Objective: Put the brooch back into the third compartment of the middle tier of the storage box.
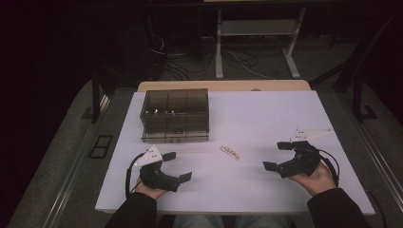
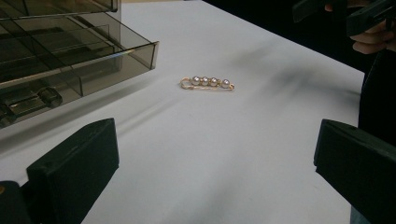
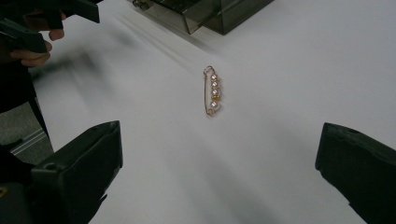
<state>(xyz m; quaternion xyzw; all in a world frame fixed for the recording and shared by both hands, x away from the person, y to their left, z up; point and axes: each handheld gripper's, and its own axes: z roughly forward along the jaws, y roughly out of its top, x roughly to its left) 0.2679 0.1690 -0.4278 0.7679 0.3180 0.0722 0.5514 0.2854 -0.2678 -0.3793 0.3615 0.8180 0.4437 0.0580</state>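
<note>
We see a table (image 1: 266,123) with a smooth, matt white top that looks like paper or painted board. At its far edge a strip of pale wood (image 1: 223,86) peeks out. The box (image 1: 176,115) on the far left is smoky see-through plastic, shiny, with bright glints on its edges. The little pin (image 2: 207,83) is thin gold-colored metal with four glossy, pearl-like beads. The left gripper (image 1: 178,166) and the right gripper (image 1: 278,156) look like black plastic, dull and not shiny. Their flat top plates look like matt white plastic. The person's sleeves (image 1: 135,211) are dark, soft cloth.
</note>
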